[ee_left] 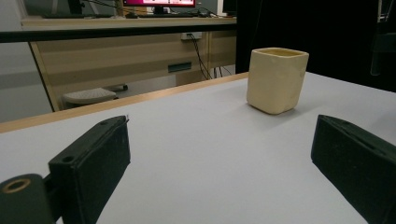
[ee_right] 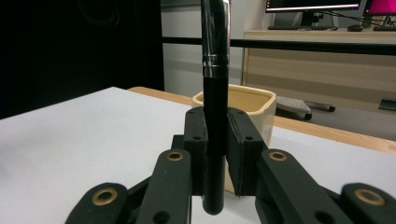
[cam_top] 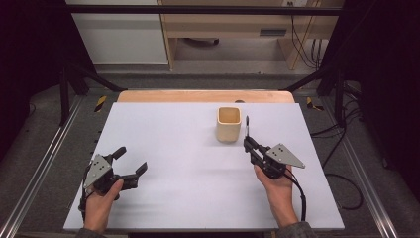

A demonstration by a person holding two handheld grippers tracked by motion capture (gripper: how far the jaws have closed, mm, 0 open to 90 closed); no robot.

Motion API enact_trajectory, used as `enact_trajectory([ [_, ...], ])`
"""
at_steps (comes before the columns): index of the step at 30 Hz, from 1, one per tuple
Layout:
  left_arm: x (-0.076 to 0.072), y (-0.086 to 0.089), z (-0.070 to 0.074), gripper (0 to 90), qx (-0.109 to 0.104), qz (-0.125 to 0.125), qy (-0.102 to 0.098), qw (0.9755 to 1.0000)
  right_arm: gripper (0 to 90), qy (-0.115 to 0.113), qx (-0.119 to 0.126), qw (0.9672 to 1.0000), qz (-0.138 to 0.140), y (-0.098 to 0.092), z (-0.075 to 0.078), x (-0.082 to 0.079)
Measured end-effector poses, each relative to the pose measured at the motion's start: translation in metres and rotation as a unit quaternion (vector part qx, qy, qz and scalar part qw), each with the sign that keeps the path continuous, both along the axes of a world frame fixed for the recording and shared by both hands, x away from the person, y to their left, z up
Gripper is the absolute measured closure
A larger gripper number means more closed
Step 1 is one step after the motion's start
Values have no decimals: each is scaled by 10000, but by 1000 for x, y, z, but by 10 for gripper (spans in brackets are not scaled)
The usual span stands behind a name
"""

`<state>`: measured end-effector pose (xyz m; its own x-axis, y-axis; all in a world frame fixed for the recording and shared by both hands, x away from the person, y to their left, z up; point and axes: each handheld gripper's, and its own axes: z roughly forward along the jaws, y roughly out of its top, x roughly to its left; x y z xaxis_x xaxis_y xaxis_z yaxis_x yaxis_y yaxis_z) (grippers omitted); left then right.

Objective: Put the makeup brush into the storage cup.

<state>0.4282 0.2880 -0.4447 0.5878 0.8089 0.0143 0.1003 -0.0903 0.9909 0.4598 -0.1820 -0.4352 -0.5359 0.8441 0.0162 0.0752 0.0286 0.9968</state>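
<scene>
A cream square cup (cam_top: pixel 229 124) stands upright on the white table top (cam_top: pixel 188 163), right of centre toward the back. My right gripper (cam_top: pixel 247 143) is just in front of and right of the cup, shut on a black pen (cam_top: pixel 246 126) held upright. In the right gripper view the pen (ee_right: pixel 215 116), with its silver band, is pinched between the two pads, and the cup (ee_right: pixel 247 112) sits close behind. My left gripper (cam_top: pixel 130 161) rests at the front left, open and holding nothing. The left gripper view shows the cup (ee_left: pixel 276 79) far ahead between its fingers (ee_left: pixel 93 163).
A wooden strip (cam_top: pixel 205 96) runs along the table's back edge. Black frame bars and cables (cam_top: pixel 337 134) flank the right side. Beyond the table stand a wooden desk (ee_left: pixel 130 56) and monitors (ee_right: pixel 313 7).
</scene>
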Motion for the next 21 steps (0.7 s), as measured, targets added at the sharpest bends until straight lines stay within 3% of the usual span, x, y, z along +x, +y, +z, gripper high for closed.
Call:
enact_trajectory([
  [12,-1,0,-1,43,-20,-60,21,10000,794,-41,70,10000,52,8,12,9],
  [21,-5,-1,-2,41,48,-126,-20,9999,794,-58,-176,9997,127,19,23,17],
])
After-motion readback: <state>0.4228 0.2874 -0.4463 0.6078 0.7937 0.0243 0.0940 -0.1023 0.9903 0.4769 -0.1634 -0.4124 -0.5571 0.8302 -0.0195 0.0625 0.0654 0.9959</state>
